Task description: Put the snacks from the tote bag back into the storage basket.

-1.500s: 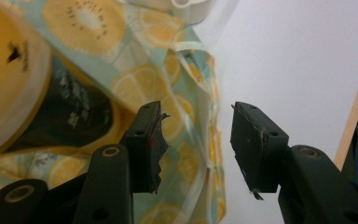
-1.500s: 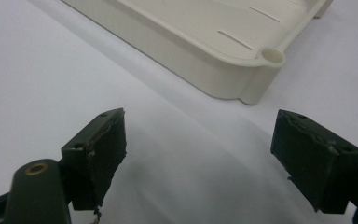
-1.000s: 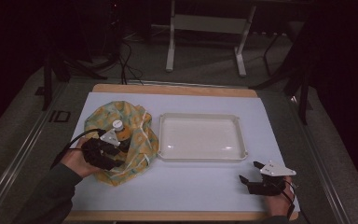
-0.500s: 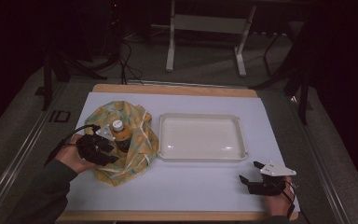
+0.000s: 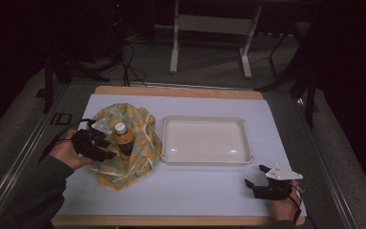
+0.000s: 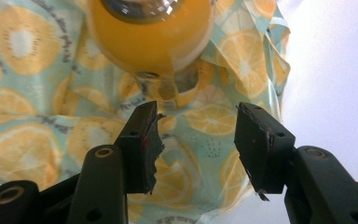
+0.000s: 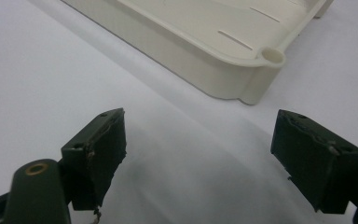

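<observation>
Here my left gripper hangs spread just short of the bottle, jaws either side of its base, ready to take it; it stands on the lemon-print cloth left of the tray; amber, white-capped; my right gripper rests wide apart on the table.

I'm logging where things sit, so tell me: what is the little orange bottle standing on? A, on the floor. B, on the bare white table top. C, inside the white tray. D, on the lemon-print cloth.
D: the orange bottle stands upright on the lemon-print cloth, left of the empty white tray, with the left claw open beside it.
</observation>
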### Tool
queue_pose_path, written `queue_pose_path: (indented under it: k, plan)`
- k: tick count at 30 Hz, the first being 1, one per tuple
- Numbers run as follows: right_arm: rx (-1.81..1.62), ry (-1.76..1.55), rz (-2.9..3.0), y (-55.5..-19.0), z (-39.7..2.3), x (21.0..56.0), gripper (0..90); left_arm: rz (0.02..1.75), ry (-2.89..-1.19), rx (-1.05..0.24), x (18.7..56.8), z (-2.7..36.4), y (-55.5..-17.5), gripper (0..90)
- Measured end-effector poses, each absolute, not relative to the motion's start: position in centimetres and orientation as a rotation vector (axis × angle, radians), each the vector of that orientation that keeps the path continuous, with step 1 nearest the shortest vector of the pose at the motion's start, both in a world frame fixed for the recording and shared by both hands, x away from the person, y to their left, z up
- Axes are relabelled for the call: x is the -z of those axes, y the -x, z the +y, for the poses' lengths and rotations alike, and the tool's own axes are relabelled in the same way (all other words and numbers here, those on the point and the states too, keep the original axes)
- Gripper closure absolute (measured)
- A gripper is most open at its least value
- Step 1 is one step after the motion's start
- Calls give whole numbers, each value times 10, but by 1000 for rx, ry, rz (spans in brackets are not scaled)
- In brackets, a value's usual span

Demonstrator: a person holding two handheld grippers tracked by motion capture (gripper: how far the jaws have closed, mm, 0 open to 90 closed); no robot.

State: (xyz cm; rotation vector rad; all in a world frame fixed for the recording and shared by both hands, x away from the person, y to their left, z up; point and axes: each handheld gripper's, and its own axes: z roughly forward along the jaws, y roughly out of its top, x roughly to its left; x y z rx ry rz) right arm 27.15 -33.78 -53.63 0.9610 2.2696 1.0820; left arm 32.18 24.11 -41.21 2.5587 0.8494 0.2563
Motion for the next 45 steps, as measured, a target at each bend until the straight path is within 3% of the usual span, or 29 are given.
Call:
queue_pose_path:
  k: [45]
  plan:
    - [-1073,-955,2275,-272,-337,537,175,887,-2649,-318,362,216,-349,497]
